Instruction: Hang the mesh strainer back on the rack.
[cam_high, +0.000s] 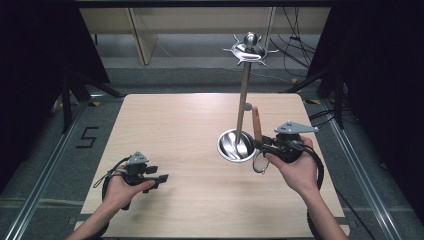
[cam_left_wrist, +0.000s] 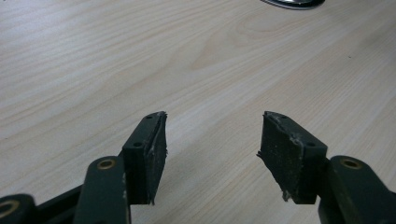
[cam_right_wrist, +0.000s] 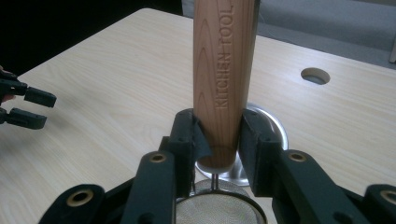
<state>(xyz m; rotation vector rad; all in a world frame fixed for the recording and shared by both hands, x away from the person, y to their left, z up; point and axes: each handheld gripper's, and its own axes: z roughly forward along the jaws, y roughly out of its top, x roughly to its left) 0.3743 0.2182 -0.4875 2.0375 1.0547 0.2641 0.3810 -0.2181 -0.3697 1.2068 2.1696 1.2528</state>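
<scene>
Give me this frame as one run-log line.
left gripper: open, empty, low over table | right gripper: shut on strainer wooden handle, mesh down | rack: hooks bare

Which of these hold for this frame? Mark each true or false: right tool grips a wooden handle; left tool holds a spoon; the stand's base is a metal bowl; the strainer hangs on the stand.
1. The right tool grips the strainer's wooden handle. True.
2. The left tool holds a spoon. False: open, nothing between its jaws.
3. The stand rises from a metal bowl-shaped base. True.
4. The strainer hangs on the stand. False: the right tool holds it beside the base.
</scene>
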